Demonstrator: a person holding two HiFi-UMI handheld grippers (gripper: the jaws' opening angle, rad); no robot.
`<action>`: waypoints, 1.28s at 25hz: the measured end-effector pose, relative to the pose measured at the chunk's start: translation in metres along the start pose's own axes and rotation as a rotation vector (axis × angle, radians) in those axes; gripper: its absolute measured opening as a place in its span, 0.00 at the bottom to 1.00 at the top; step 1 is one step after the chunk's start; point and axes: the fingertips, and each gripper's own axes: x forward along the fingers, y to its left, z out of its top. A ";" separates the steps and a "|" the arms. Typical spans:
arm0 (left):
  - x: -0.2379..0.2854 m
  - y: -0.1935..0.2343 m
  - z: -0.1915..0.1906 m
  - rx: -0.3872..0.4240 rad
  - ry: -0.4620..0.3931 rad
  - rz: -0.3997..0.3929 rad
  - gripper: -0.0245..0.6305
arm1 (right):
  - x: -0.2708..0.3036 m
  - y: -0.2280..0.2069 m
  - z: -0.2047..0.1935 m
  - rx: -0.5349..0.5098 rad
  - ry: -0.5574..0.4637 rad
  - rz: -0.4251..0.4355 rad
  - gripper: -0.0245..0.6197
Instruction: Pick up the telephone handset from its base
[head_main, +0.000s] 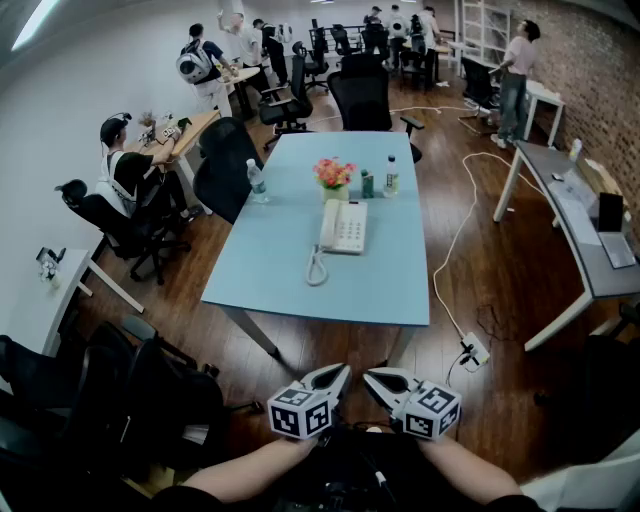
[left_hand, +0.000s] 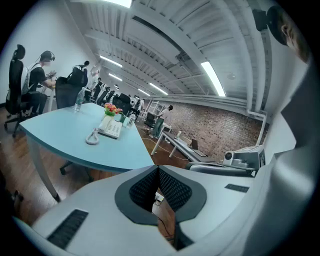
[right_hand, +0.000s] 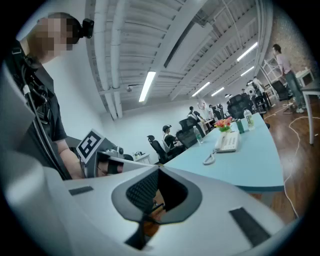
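Left tool (head_main: 343, 371) beside right tool (head_main: 370, 377), both closed, tips toward table (head_main: 290, 270).

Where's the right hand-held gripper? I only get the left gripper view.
Observer: In the head view, the right hand-held gripper is beside the left hand-held gripper. Both are close to the person, short of the table.
Operator: Its jaws?
Observer: The right gripper view shows them together, with nothing between.
Operator: Which side is the handset?
Observer: In the head view, the handset lies on the left of the base. The cord loops toward the table's near edge.
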 end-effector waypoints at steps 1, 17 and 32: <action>-0.001 0.000 0.000 -0.001 0.000 0.001 0.04 | 0.000 -0.002 -0.007 0.009 0.006 0.001 0.06; -0.011 0.012 -0.006 -0.035 -0.008 0.022 0.04 | 0.010 0.002 -0.020 0.027 0.028 0.021 0.06; 0.011 0.045 0.012 -0.051 0.021 0.016 0.04 | 0.042 -0.028 -0.014 0.067 0.043 0.001 0.07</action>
